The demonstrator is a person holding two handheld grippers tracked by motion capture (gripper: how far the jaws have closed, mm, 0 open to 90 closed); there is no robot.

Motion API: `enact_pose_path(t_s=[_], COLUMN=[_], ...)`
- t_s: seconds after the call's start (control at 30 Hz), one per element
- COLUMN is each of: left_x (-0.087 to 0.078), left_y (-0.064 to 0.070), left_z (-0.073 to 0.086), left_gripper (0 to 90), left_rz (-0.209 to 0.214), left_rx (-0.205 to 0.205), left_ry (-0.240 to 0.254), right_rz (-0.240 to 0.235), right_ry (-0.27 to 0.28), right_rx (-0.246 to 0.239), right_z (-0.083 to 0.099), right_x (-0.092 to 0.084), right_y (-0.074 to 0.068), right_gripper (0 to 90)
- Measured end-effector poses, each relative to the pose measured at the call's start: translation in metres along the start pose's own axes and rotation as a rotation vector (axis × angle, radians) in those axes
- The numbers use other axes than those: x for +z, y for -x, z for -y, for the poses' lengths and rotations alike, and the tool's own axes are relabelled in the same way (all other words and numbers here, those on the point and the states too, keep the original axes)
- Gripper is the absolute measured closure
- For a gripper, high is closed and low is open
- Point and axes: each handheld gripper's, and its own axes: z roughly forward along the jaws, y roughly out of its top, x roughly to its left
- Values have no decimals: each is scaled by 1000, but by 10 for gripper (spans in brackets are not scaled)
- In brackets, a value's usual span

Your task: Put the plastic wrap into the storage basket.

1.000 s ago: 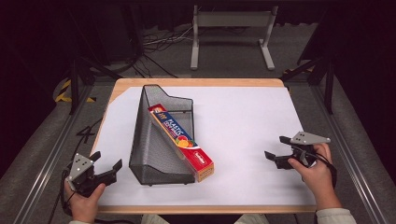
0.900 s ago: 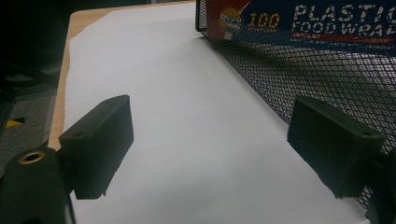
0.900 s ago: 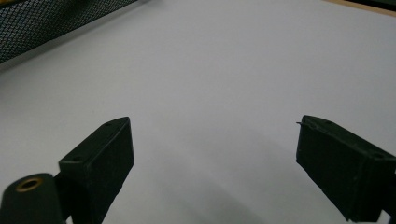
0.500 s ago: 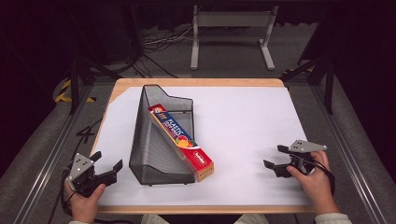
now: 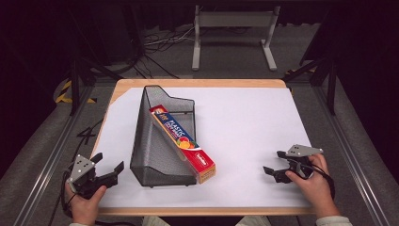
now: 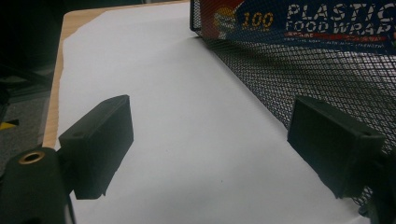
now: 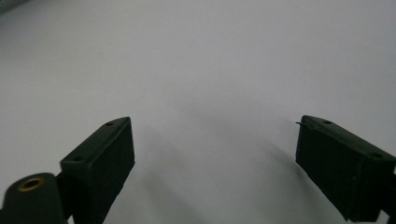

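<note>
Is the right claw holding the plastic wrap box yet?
No: the right claw is open over bare white paper, while the plastic wrap box rests against the mesh holder.

Each hand carries a black two-fingered tool — the left gripper (image 5: pixel 107 170) and right gripper (image 5: pixel 276 163) both wear a grey three-cornered plate on top and trail a black cable. The fingers (image 6: pixel 98 144) are blocky, matt black pads with small screw holes — a brass-ringed hole sits beside one.

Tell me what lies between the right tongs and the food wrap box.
Nothing. In the high view, only bare white paper stretches between the right tongs and the food wrap box, which rests in the mesh basket.
</note>
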Motion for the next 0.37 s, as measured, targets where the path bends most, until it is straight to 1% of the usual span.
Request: enact_pose_path(t_s=[0.17, 0.3, 0.37], left_x=[1, 1, 2], left_y=[0, 0, 0], left_z=[0, 1, 1], left_gripper=[150, 151, 151], left_rz=[3, 3, 5], left_rx=[4, 2, 4], left_ry=[-6, -6, -8], right_rz=[1, 0, -4], right_ry=[-13, -6, 11], right_rx=[-10, -4, 11], right_z=[-1, 0, -1], right_x=[1, 0, -1], right_y=[-1, 0, 1], right_gripper=[117, 118, 119])
